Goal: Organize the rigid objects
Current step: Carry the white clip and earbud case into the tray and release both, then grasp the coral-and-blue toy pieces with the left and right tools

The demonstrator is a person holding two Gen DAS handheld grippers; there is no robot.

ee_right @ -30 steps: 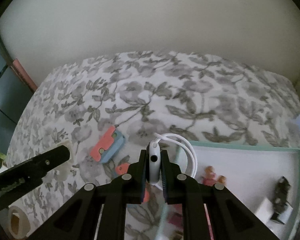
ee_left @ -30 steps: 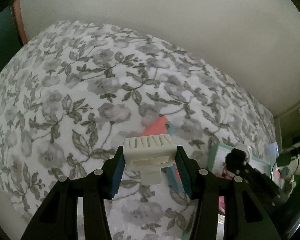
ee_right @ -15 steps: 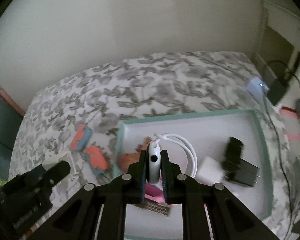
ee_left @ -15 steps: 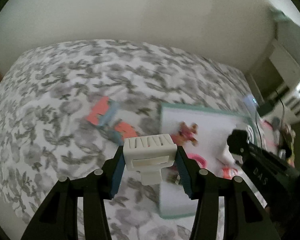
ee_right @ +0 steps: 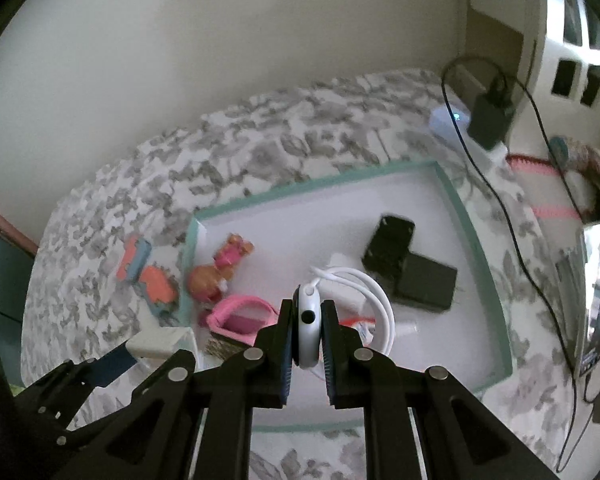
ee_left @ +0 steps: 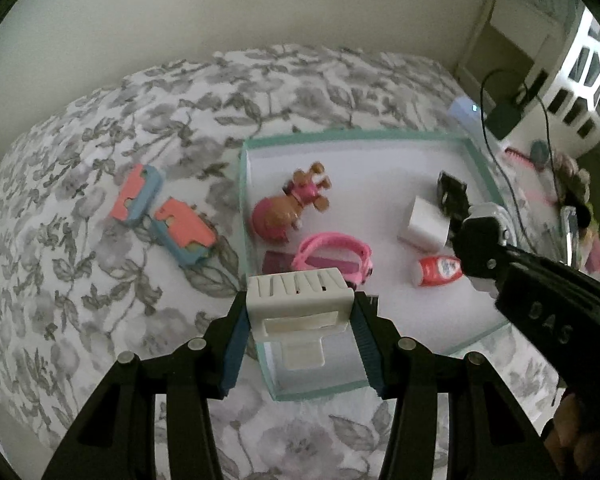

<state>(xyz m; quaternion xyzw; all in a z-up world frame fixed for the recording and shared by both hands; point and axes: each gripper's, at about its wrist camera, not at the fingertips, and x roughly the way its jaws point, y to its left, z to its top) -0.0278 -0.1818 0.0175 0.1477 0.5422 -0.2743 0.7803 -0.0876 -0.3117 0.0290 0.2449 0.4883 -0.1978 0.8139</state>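
Two grippers hang over a teal-rimmed tray (ee_left: 242, 184) that lies on a bed with a grey floral cover (ee_left: 100, 300). Left gripper (ee_left: 300, 344): blue pads clamped on the two sides of a white slotted plastic piece (ee_left: 298, 300), which is held above the tray's near left corner; in the right wrist view the same piece (ee_right: 160, 343) shows at the tray's left edge. Right gripper (ee_right: 307, 328): jaws closed tight on a flat white round charger puck (ee_right: 307, 320), held edge-on over the tray's middle; its white cable (ee_right: 380, 300) loops out to the right above the tray floor. In the tray: a brown and pink toy figure (ee_left: 290, 208) near the left wall, a pink band (ee_left: 332, 252) in front of it toward the near edge, a small red and white tube (ee_left: 438, 270) right of the band, a white block (ee_left: 424, 224) and a black adapter (ee_right: 410, 266) toward the right wall. Outside the tray, just beside its left wall on the cover, lie two orange and blue blocks (ee_left: 164, 216), close together. A dark cord (ee_right: 512, 200) runs along the bed's right edge.
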